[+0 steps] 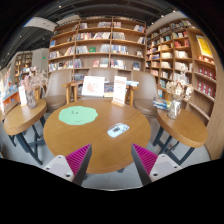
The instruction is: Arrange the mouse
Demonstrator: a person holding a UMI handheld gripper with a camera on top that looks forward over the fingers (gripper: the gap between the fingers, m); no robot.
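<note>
A round wooden table [95,145] stands ahead of my gripper [111,160]. On it lie a round green mat [78,115] at the left and a small white mouse [118,130] on a dark patch at the right. My two fingers with pink pads [77,157] are spread wide apart at the table's near edge, with nothing between them. The mouse lies beyond the fingers, nearer the right one.
Two white upright signs [93,87] stand at the table's far edge. Smaller wooden tables stand at the left [20,117] and right [185,125]. Chairs [58,88] and tall bookshelves [100,45] fill the back.
</note>
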